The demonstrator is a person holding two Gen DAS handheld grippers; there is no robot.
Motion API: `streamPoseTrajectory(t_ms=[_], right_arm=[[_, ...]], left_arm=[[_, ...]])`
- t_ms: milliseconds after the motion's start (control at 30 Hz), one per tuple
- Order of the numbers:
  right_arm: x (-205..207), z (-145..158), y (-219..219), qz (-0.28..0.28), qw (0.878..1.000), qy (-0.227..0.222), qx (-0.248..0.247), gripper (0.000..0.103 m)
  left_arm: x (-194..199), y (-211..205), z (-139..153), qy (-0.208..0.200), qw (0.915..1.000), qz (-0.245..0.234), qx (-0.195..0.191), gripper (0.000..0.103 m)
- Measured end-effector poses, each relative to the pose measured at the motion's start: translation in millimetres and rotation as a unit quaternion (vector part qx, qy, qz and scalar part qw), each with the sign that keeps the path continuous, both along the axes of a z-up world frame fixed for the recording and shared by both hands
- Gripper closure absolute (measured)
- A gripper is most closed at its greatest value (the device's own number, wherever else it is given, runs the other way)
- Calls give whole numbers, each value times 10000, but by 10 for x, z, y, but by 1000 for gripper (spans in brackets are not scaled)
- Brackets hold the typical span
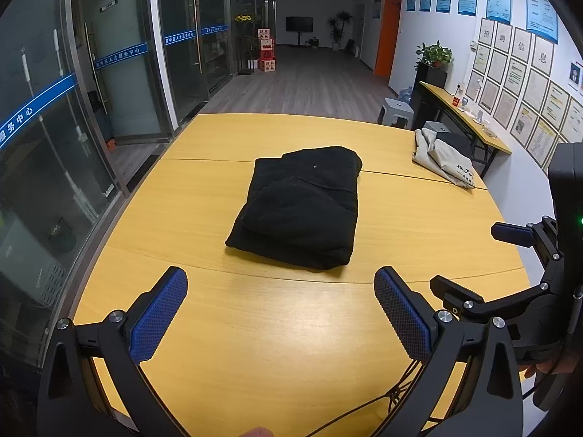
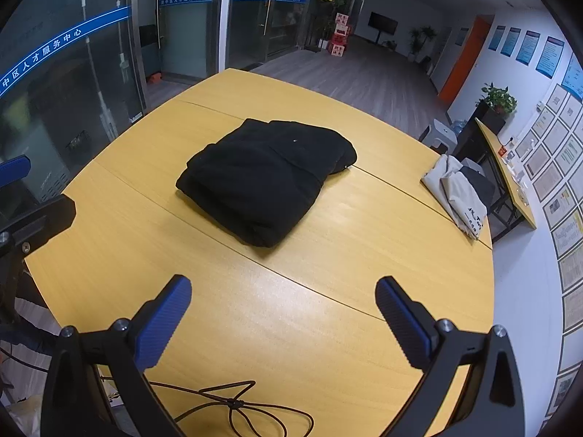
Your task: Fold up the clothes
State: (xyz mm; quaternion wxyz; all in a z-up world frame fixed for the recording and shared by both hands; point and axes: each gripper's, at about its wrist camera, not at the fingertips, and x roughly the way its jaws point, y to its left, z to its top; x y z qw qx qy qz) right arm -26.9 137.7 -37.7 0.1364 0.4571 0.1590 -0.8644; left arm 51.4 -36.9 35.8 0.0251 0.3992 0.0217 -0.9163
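A black garment (image 1: 302, 204) lies folded into a thick rectangle in the middle of the yellow wooden table (image 1: 277, 331); the right wrist view shows the black garment (image 2: 266, 178) too. My left gripper (image 1: 280, 287) hangs open over the near part of the table, short of the garment, nothing between its blue pads. My right gripper (image 2: 284, 295) is open as well, also nearer than the garment, and shows at the right of the left wrist view (image 1: 470, 258). A grey and dark garment (image 1: 442, 158) lies loosely folded at the table's far right edge.
A thin black cable (image 2: 233, 402) loops on the table's near edge. Glass doors (image 1: 54, 127) run along the left. A narrow side table (image 1: 470, 123), grey stools (image 1: 395, 109) and a potted plant (image 1: 435, 54) stand by the right wall. A person's fingertip (image 1: 257, 431) shows at the bottom.
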Motion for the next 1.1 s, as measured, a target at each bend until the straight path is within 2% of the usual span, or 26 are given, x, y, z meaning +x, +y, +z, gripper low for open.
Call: streamPoseTrajectory(t_ms=[1100], right_arm=[[-181, -89, 17, 93, 9999, -124, 5, 0]], left_arm=[[-235, 47, -51, -109, 9997, 35, -223, 0]])
